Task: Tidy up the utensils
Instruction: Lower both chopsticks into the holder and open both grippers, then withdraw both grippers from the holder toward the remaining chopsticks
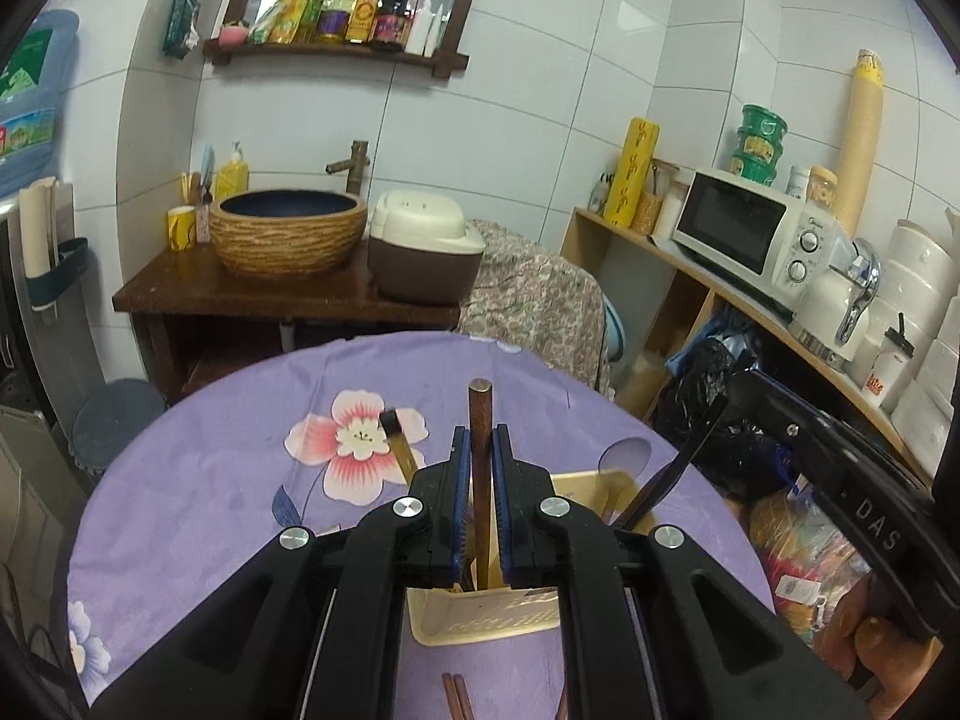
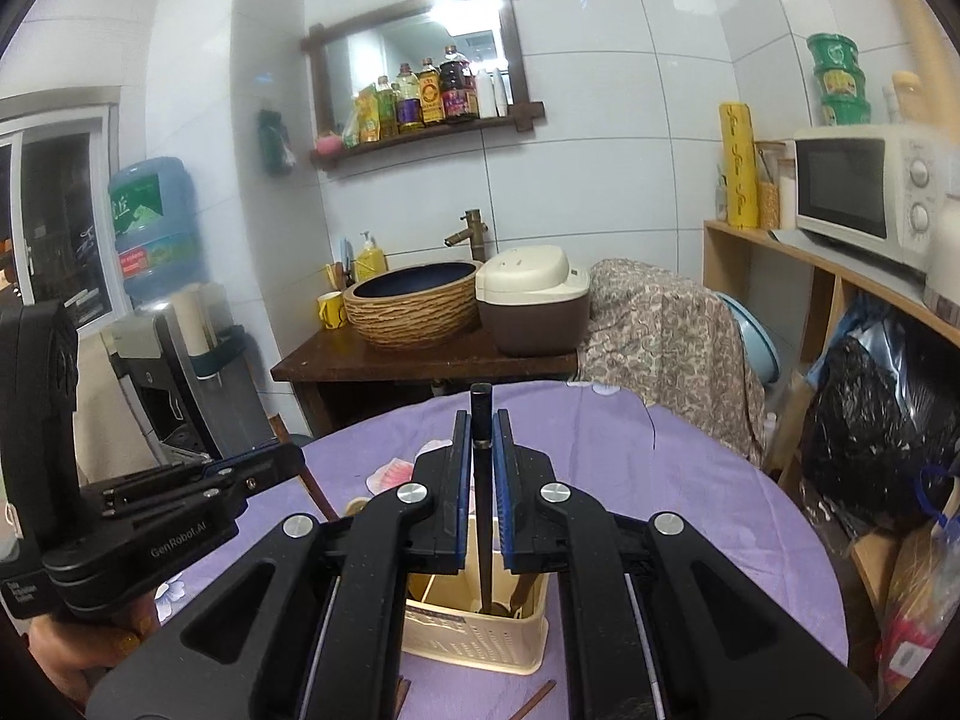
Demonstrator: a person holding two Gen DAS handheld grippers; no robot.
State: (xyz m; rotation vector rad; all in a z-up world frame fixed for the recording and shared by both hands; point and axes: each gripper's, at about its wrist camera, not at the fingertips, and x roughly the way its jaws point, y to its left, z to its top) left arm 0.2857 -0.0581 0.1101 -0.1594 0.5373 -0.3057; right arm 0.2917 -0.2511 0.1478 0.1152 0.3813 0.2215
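A cream utensil holder stands on the round table with a purple flowered cloth; it also shows in the right wrist view. My left gripper is shut on a brown wooden utensil handle that stands upright with its lower end inside the holder. My right gripper is shut on a dark utensil handle, upright, with its tip down in the holder. Another dark utensil and a yellowish stick with a black end lean in the holder.
Brown chopsticks lie on the cloth in front of the holder, and one shows in the right wrist view. Behind the table stand a wooden counter with a basin and a rice cooker. A shelf with a microwave runs along the right.
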